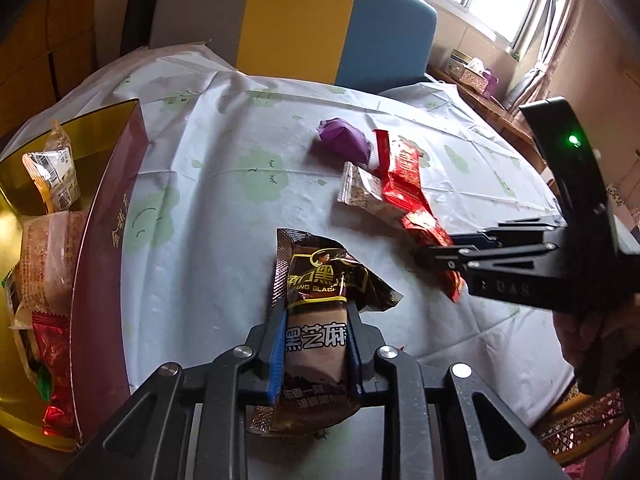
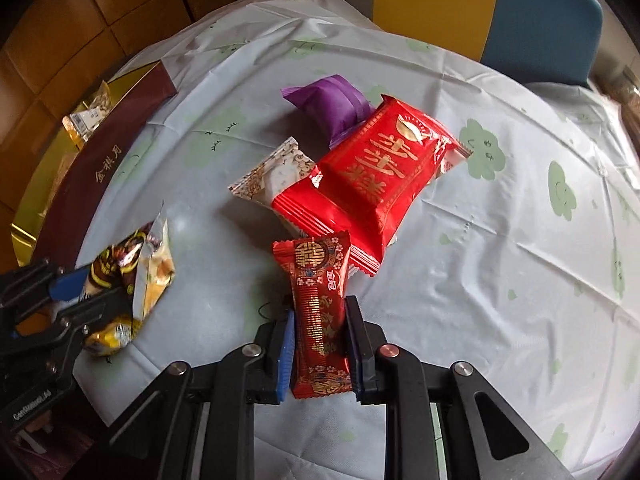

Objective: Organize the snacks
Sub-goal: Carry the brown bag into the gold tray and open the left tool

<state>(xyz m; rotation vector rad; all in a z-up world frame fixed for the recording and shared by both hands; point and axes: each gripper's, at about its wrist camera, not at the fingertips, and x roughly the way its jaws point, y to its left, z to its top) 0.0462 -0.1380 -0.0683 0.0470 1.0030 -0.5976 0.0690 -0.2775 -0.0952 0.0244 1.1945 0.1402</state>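
My left gripper (image 1: 316, 312) is shut on a brown black-sesame snack packet (image 1: 316, 340) just above the white tablecloth (image 1: 224, 200); it also shows at the left of the right wrist view (image 2: 124, 280). My right gripper (image 2: 320, 312) is shut on a small red candy bar (image 2: 320, 312), seen from the side in the left wrist view (image 1: 432, 240). A big red packet (image 2: 376, 176), a purple packet (image 2: 332, 104) and a white patterned packet (image 2: 272, 178) lie together on the cloth. The maroon and gold box (image 1: 100, 248) at the left holds several snacks.
A chair with grey, yellow and blue panels (image 1: 296, 20) stands behind the table. A window and a side table with boxes (image 1: 476, 72) are at the far right. The maroon box also shows in the right wrist view (image 2: 100, 168).
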